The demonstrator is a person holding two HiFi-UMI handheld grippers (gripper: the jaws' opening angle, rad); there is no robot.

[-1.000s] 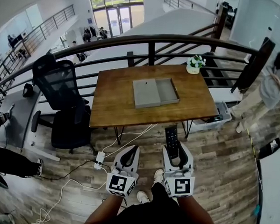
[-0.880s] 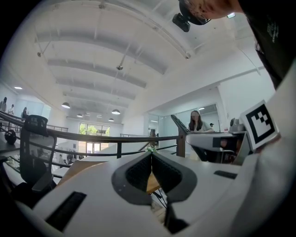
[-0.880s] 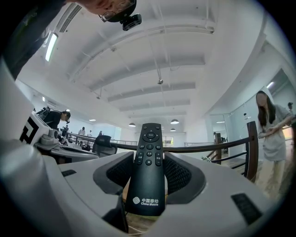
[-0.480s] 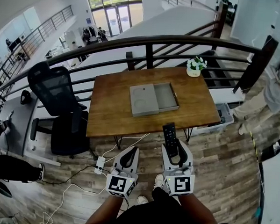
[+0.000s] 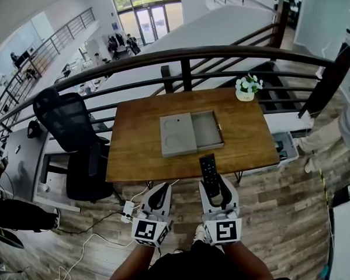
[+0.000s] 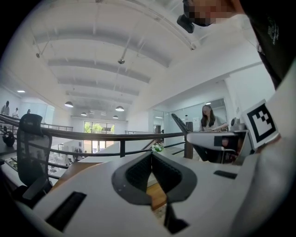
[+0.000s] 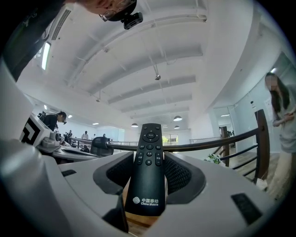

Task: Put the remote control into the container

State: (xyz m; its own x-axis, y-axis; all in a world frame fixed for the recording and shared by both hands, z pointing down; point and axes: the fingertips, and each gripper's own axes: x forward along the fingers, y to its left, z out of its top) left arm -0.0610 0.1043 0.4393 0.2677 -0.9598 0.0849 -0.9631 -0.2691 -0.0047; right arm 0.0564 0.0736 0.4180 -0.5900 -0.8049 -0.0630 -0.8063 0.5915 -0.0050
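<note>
Currently in hand: the carry toward the table, judging by the grip and the gap left.
Right gripper (image 5: 215, 185): pinching the slim black plastic remote control (image 7: 147, 173) by its lower half, buttons up, nose forward.
Left gripper (image 5: 160, 191): pads pressed together, nothing between them.
Remote's place: over the near edge of the brown wooden table (image 5: 133, 158), short of the flat grey rectangular container (image 5: 181, 137).
Container: lid slid left, right-hand compartment open.
Next move calls for: reaching further forward, lining the remote up with the open compartment, lowering it, then spreading the jaws.
</note>
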